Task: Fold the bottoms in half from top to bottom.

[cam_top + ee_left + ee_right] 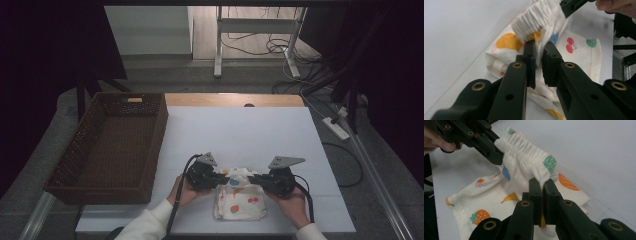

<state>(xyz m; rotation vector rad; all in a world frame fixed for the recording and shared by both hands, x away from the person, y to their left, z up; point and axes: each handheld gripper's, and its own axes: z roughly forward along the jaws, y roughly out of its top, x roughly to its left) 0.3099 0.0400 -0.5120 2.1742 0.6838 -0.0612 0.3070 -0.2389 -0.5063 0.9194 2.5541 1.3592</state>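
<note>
The left gripper had its jaws closed on one end of the gathered elastic waistband of a small pair of fruit-print shorts, cloth pinched between the pads. The right gripper was clamped tight on the waistband's other end, its fingers together with white fabric caught between them. Both grippers lay nearly level and pointed inward at each other, jaws almost meeting over the garment, each held by a hand in a white sleeve coming up from the near table edge. The waistband ran left to right between the jaws, lifted off the table; the rest of the shorts trailed toward the person, flat on the white table top near its front edge. A brown wicker basket stood well apart at the left.
</note>
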